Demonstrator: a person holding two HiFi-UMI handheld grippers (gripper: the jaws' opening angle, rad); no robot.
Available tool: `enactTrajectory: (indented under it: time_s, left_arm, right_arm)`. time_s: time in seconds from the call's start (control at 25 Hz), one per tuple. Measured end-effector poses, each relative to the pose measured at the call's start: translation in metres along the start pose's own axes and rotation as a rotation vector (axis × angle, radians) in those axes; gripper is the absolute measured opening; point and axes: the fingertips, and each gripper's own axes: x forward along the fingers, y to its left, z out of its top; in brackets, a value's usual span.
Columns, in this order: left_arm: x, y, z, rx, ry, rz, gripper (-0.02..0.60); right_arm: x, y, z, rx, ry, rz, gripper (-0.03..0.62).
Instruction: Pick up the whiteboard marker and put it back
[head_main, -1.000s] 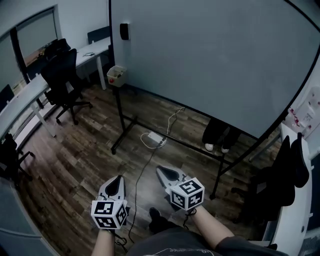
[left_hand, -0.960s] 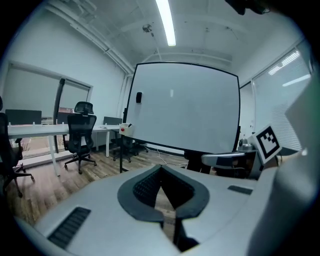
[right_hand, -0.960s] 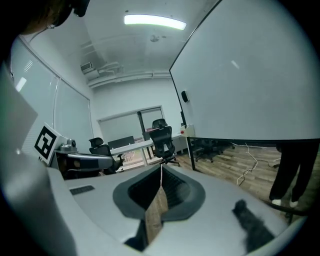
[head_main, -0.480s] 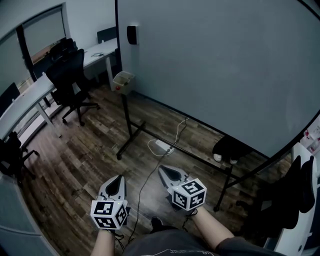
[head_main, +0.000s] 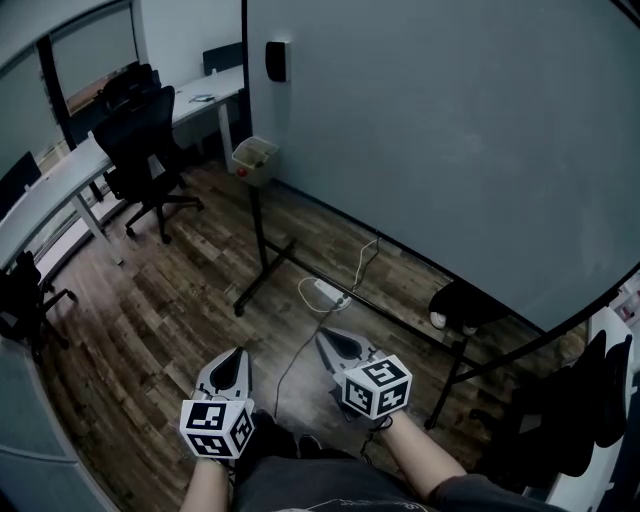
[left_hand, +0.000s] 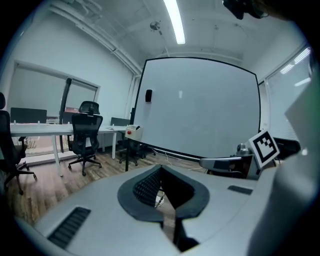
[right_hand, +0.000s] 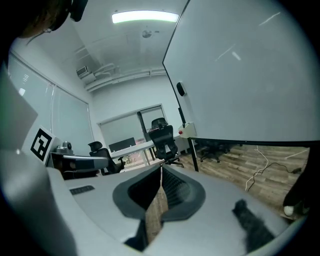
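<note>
Whiteboard marker: not made out in any view; possibly in small tray (head_main: 254, 155) at left edge of whiteboard (head_main: 450, 130), unconfirmed. Judged light, stiff, smooth-barrelled, apt to roll; take hold mid-barrel, across its axis. Left gripper (head_main: 237, 353) and right gripper (head_main: 322, 335): jaws together, nothing between, held low over wooden floor (head_main: 150, 300). In way: stand foot (head_main: 262, 280), power strip (head_main: 329, 291) with cable; office chair (head_main: 150, 140) well apart, left

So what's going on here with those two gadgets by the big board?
A person faces a whiteboard on a stand, one hand-held gripper in each hand. The left hand-held gripper and the right hand-held gripper are both shut and empty, held low over the wooden floor. Nothing is being handled at this moment.
</note>
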Motion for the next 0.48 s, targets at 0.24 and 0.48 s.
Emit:
enactTrajectory:
  time_s: [0.24, 0.48]
  left_arm:
    - [0.027, 0.031, 0.015, -0.009, -0.015, 0.003, 0.014]
    - [0.075, 0.065, 0.041, 0.005, -0.041, -0.026, 0.014]
  right_arm:
    - [0.037, -0.005, 0.010, -0.016, 0.013, 0.004, 0.025]
    - [0.089, -0.028, 0.034, -0.031, -0.003, -0.023, 0.025]
